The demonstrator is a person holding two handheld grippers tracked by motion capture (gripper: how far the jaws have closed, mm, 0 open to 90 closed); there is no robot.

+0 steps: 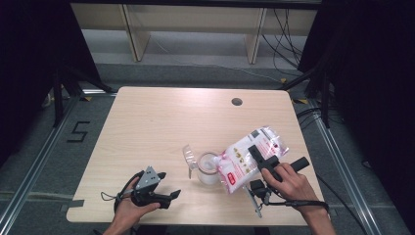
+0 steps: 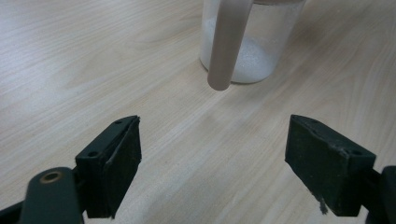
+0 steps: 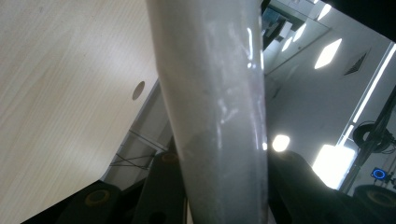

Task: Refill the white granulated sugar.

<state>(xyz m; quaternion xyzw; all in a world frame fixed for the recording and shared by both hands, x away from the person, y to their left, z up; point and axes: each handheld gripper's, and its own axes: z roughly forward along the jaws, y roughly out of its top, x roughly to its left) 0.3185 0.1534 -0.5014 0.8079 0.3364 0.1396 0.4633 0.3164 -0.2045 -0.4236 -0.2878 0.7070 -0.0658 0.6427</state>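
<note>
A clear plastic cup (image 1: 208, 169) with white granules in its bottom stands near the table's front middle. In the left gripper view the cup (image 2: 252, 51) is straight ahead, with its pale handle (image 2: 226, 42) toward me. A white bag with pink print (image 1: 242, 164) hangs tilted, its lower end at the cup's rim. My right gripper (image 1: 258, 155) is shut on the bag's middle; in the right gripper view the bag (image 3: 219, 107) rises between the jaws of my right gripper (image 3: 219, 196). My left gripper (image 1: 169, 185) rests on the table left of the cup, open (image 2: 212, 140) and holding nothing.
The light wooden table (image 1: 156, 122) has a round cable hole (image 1: 237, 102) at the back right. A cable (image 1: 298, 202) trails from the right gripper along the front edge. Shelving and black frames stand beyond the table.
</note>
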